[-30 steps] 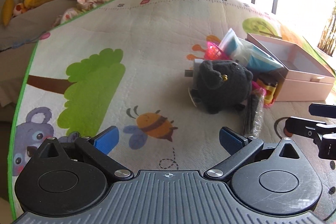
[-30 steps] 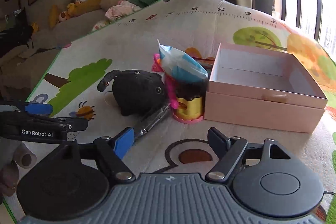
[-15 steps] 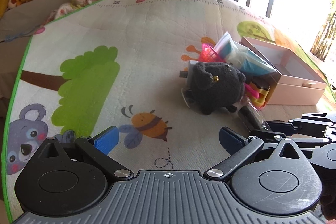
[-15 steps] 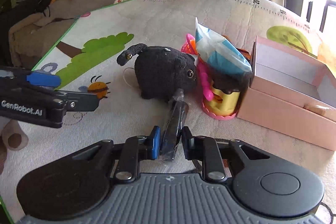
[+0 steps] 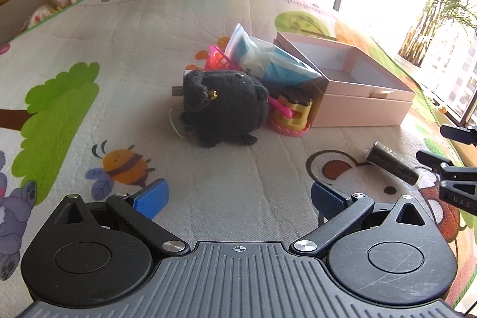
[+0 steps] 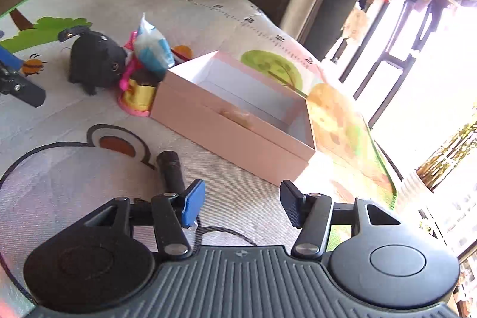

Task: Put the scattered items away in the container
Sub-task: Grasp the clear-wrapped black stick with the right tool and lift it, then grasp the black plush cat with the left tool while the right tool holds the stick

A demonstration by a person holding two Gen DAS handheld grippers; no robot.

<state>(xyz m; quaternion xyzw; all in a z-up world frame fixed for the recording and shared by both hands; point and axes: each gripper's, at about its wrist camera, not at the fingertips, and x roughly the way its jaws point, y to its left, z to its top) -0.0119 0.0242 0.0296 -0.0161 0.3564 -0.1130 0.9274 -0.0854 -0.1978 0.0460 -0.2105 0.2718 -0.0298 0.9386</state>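
pink cardboard box (image 6: 235, 121) sits open-topped; both hand-held grippers (image 5: 238, 195) (image 6: 242, 203) gape wide, holding nothing.

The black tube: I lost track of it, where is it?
The black tube lies on the mat beside the right gripper, short of the pink box.

The printed play mat (image 5: 184, 29) carries a pink box (image 5: 360, 106), black plush (image 5: 223, 109), yellow-pink toy (image 5: 290, 118) ahead; a black wrapped tube (image 6: 171, 169) lies nearest.
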